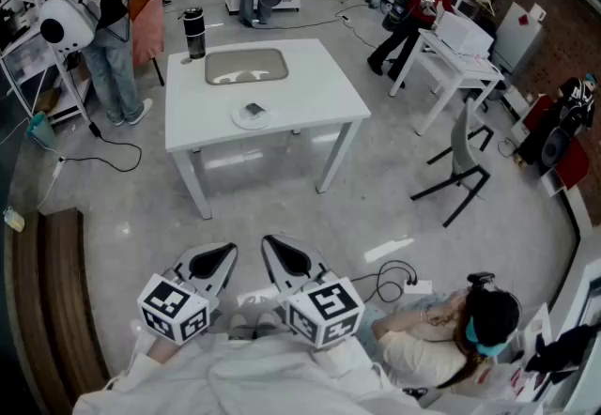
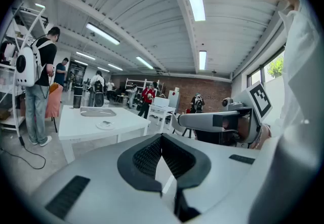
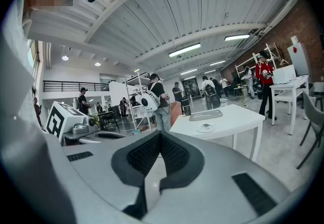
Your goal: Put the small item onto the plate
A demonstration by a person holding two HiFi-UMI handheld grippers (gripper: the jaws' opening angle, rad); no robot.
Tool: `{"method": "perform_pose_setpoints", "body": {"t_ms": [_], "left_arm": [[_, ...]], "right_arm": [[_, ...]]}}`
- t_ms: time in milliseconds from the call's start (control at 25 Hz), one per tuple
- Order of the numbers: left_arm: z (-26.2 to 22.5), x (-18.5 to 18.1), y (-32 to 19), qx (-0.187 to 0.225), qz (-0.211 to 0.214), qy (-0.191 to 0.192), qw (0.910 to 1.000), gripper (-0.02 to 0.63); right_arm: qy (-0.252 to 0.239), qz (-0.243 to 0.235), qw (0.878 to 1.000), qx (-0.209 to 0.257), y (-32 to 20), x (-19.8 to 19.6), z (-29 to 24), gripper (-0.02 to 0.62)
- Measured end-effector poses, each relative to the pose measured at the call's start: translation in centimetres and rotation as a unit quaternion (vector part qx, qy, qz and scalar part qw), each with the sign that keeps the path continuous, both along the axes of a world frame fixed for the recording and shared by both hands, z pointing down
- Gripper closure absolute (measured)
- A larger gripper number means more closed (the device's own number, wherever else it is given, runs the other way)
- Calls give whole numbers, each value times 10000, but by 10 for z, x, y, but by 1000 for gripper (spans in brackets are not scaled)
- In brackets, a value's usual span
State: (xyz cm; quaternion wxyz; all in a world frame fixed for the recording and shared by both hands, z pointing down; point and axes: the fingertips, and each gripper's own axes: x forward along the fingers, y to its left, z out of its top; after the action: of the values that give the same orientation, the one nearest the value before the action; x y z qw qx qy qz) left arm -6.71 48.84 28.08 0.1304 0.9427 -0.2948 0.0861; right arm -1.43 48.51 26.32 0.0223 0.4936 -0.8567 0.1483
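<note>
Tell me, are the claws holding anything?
Nothing is held: the left claw and the right claw are both shut and empty, away from the white table.

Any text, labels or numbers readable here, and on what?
None readable in any view.
Marker cubes on left gripper and right gripper: black square patterns, no letters.
Black cylindrical tumbler on white rectangular table: any print too small.

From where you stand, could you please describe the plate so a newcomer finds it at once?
Find the white table ahead. Nearer you than its grey tray lies the plate: round, white, with a small dark item on it.
</note>
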Motion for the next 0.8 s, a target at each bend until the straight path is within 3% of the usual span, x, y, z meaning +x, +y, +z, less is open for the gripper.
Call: {"method": "perform_pose_setpoints", "body": {"t_ms": [360,640,800], "left_arm": [[6,11,-2,-283,144,155,9994,597],[11,23,-6,-293,251,38,9992,597],[19,26,-12,-414,212,69,9989,597]], "right_arm": [[66,1,9999,-158,-2,4,10,581],[173,-1,9995,-248,-4,15,16,581],[-4,-89,9997,-229,-8,17,18,581]]}}
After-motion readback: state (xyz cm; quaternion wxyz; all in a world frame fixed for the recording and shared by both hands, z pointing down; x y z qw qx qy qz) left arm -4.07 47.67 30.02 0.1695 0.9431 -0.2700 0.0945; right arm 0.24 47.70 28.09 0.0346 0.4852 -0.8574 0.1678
